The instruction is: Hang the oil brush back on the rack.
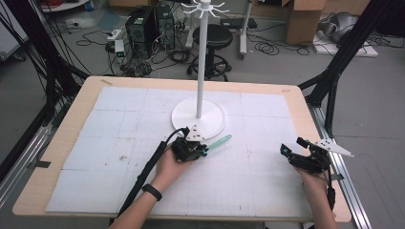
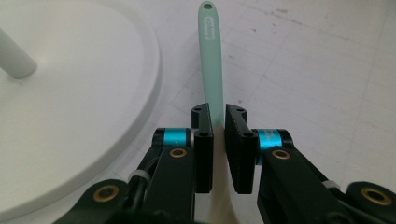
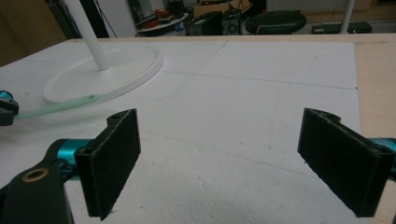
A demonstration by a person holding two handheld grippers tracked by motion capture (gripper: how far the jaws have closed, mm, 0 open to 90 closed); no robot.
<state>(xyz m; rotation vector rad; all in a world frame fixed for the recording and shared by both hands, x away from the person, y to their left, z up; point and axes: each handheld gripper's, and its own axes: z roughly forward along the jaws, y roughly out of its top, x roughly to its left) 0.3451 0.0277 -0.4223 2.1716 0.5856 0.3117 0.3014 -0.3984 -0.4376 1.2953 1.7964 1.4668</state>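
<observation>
The left claw (image 2: 218, 140) is clenched on a slim mint-green plastic utensil handle (image 2: 211, 60), at 4 o'clock off the round white stand base (image 1: 212, 125). It looks light, stiff and slightly slick, best gripped mid-handle. The right claw (image 3: 233, 158) is released.

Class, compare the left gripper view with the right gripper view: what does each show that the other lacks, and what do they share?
Left gripper view alone: the left claw shut on the mint-green utensil handle, whose tip has a small hole.

Right gripper view alone: the right claw wide open over the white mat, with nothing between its pads; a black stool and clutter lie beyond the table's wooden edge.

Both: the white stand's round base, its pole, the gridded mat, and the green handle.
</observation>
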